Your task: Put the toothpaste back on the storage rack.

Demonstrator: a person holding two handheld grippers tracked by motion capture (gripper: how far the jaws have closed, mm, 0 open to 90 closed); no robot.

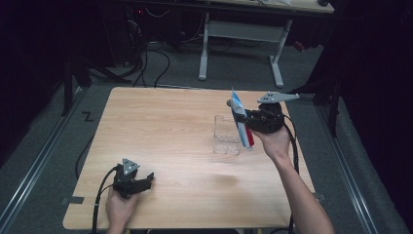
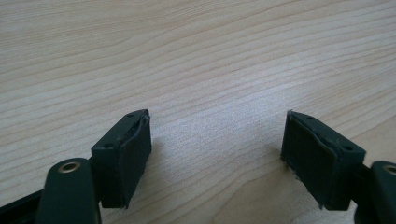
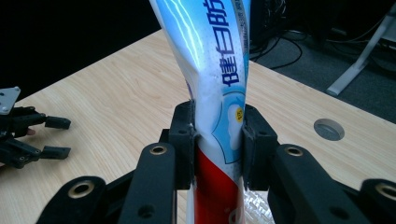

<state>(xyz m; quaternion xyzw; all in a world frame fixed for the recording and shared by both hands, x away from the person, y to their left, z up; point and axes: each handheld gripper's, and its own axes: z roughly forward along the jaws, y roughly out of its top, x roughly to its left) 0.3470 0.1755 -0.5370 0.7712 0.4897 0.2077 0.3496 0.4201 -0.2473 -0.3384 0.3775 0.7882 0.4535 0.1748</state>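
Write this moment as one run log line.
right gripper: shut on blue-white-red toothpaste tube, above clear plastic tray | left gripper: open, empty, on wooden table

Your pale wooden counter (image 1: 160, 126) stood on a grey floor (image 1: 234, 73). At twelve o'clock beyond it you had a white-legged desk (image 1: 243, 31), with black cables (image 1: 144, 68) at eleven o'clock. A metal rail (image 1: 36, 163) ran along nine o'clock. A round grey cap (image 3: 328, 129) sat in the counter.
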